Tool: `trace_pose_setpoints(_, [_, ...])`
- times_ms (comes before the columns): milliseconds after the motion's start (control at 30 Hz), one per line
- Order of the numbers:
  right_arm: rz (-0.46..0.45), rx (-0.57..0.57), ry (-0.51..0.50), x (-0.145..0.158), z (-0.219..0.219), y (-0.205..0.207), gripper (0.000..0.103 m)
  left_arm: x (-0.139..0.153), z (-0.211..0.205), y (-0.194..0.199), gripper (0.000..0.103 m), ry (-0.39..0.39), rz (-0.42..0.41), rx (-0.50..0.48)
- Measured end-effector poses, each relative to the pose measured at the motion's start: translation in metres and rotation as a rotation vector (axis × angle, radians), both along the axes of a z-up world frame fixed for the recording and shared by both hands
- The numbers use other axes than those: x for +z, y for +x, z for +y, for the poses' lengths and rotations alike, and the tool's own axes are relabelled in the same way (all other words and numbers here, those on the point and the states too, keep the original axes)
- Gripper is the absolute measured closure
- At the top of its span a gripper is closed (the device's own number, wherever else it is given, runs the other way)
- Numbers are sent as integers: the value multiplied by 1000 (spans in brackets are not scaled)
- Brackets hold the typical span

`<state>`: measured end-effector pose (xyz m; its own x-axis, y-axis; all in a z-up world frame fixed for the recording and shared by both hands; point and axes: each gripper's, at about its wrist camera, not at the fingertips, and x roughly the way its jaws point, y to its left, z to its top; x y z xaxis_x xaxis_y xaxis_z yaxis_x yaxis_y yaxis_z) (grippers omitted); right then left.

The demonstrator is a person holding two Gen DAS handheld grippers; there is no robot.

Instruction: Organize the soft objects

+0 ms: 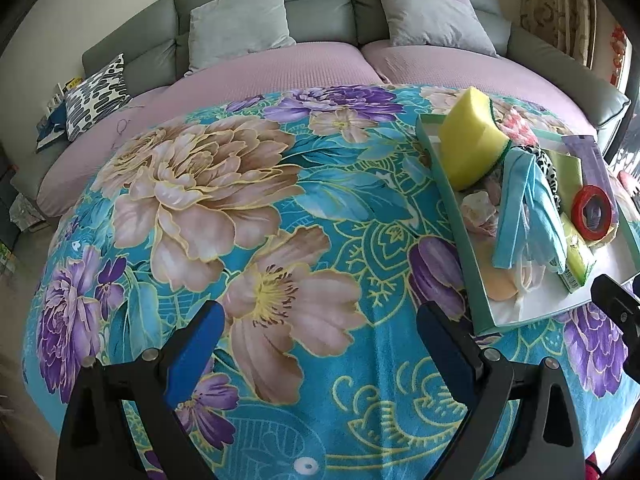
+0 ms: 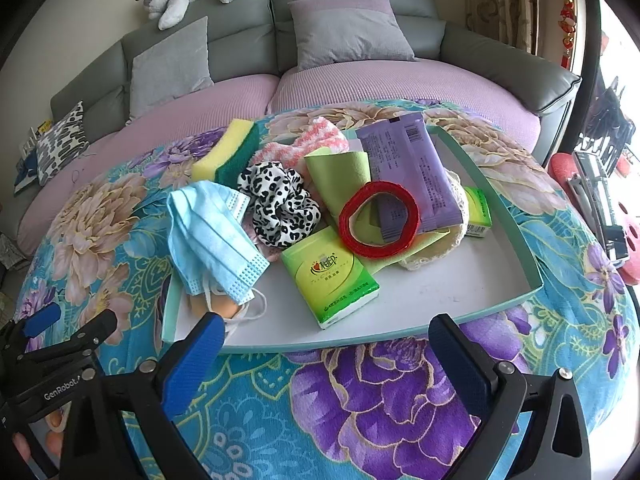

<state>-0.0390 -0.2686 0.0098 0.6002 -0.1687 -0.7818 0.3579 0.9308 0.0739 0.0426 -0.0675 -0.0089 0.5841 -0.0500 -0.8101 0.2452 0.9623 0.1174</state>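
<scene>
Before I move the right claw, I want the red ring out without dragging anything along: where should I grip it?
Grip the red ring on its near rim, coming from above; that arc stands tilted up off the green cloth, while its far arc rests on the purple packet.

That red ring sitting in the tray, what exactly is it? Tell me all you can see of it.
The red ring looks like a soft, ribbed fabric band, closed in a slightly squashed loop with a hollow middle. It lies tilted on the pile in the tray, resting across the purple packet and the green cloth, near the green tissue pack. Neither gripper touches it.
</scene>
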Motion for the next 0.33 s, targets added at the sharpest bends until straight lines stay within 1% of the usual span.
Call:
trace_pose_setpoints(200, [3, -2, -2, 1, 0, 0, 0, -1, 1, 0, 6, 11, -3, 10])
trace_pose_setpoints(333, [6, -2, -2, 0, 0, 0, 0, 1, 5, 1, 6, -5, -2, 23])
